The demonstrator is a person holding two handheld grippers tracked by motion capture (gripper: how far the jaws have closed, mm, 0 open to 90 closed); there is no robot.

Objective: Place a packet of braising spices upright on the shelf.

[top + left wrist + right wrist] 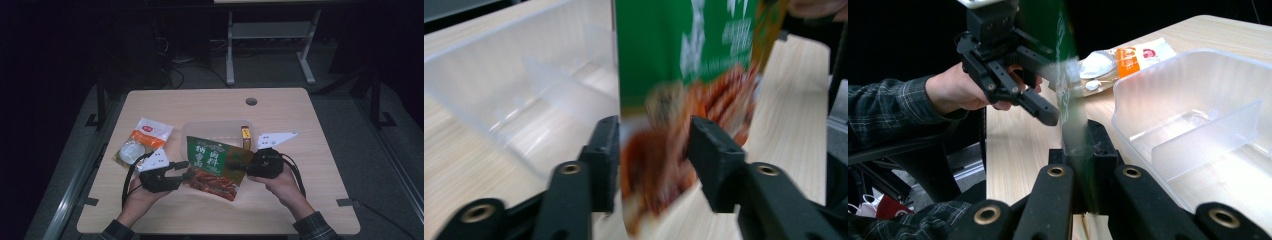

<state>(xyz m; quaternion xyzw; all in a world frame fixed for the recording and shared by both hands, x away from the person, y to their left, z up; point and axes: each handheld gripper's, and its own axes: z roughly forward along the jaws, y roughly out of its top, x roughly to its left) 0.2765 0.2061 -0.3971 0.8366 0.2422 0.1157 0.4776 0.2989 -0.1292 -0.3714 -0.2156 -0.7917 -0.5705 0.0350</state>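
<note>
Green snack pouch (214, 165), prob. light, floppy, slick: right gripper (235, 166) clamps its 3 o'clock edge, left gripper (186, 169) jaws parted at 9 o'clock, not pressing.

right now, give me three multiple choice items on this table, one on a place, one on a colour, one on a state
1. Where does the white and orange packet lie?
A. left of the clear bin
B. inside the bin
C. at the table's right edge

2. What colour is the top of the seasoning bag?
A. blue
B. green
C. purple

3. How do the right tongs stand?
A. wide open beside the bag
C. shut on a spoon
B. shut on the bag's edge

Answers: 1 A, the high view shows it on the table left of the bin. 2 B, green shows above the red food picture. 3 B, the right gripper view shows both jaws pressed on the bag's edge.
</note>
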